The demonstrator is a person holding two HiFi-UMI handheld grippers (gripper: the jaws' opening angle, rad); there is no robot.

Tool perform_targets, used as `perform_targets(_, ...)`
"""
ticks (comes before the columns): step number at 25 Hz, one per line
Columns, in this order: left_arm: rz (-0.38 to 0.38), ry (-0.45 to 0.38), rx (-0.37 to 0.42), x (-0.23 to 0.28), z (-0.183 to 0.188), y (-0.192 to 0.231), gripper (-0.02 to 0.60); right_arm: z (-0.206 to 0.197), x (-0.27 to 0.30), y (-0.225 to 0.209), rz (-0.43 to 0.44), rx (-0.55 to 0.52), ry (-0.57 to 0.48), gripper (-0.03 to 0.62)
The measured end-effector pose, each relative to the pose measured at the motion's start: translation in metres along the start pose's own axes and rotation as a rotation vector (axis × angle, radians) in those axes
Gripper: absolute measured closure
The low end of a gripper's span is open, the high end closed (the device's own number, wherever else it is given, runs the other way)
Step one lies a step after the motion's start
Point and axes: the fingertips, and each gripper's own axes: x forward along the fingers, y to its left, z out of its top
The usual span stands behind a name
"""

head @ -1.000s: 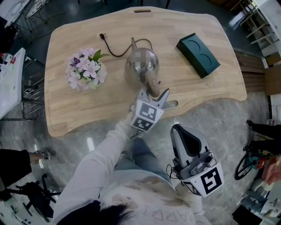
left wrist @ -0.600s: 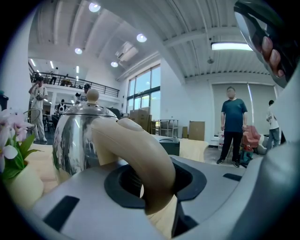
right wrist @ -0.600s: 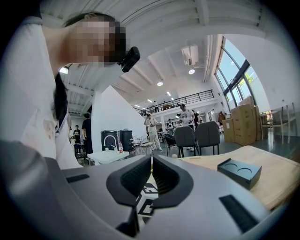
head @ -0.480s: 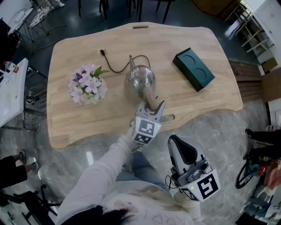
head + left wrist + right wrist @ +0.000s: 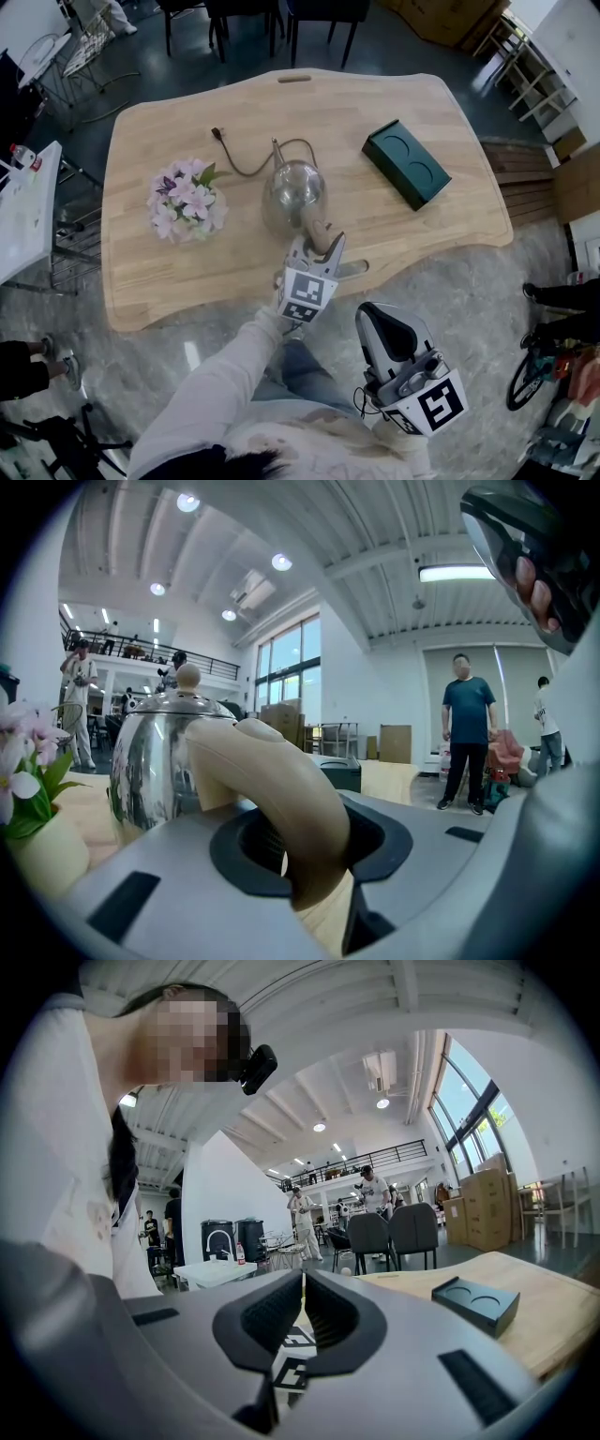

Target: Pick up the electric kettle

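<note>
Head view: the electric kettle (image 5: pixel 294 191) stands upright near the middle of the wooden table (image 5: pixel 187 103), its spout towards the far edge and its beige handle (image 5: pixel 322 232) towards the person; a dark cord (image 5: pixel 246 161) lies on the table from the kettle's far side towards a bunch of pink flowers (image 5: pixel 185 199), which stands to the kettle's left; a dark green box (image 5: pixel 406 164) lies well apart on the right.

The left gripper (image 5: pixel 323 246) reaches over the table's near edge to the handle; its jaws have just been closing, and they now stand at a middling width with the handle between them.

Left gripper view: the handle (image 5: pixel 281 799) fills the gap of the left gripper (image 5: pixel 309 846), with the pads against its sides; the kettle's polished body (image 5: pixel 155 757) rises just behind, and the flowers (image 5: pixel 19 752) show at the left edge.

The right gripper (image 5: pixel 375 317) is held off the table, over the floor and close to the person's body; right gripper view: the jaws of the right gripper (image 5: pixel 302 1321) are drawn together to a thin slit with nothing between them; the green box (image 5: pixel 476 1302) lies on the table beyond.
</note>
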Motion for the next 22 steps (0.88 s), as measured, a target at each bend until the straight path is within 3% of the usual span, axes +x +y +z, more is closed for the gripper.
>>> perform_targets(9, -0.063, -0.004, 0.018, -0.005, 0.012, 0.002, 0.466, 0.001, -0.008, 0.002, -0.004, -0.008, 0.001, 0.576)
perform_targets(12, -0.075, -0.012, 0.056, -0.008, 0.019, 0.002, 0.466, 0.002, -0.009, 0.004, -0.002, -0.014, -0.004, 0.576)
perform_targets(15, -0.091, -0.044, 0.100, -0.012, 0.038, 0.003, 0.466, 0.005, -0.009, 0.007, 0.003, -0.020, -0.009, 0.576)
perform_targets(22, -0.163, -0.098, 0.124, -0.036, 0.087, -0.001, 0.466, 0.014, -0.012, 0.021, 0.021, -0.038, -0.025, 0.576)
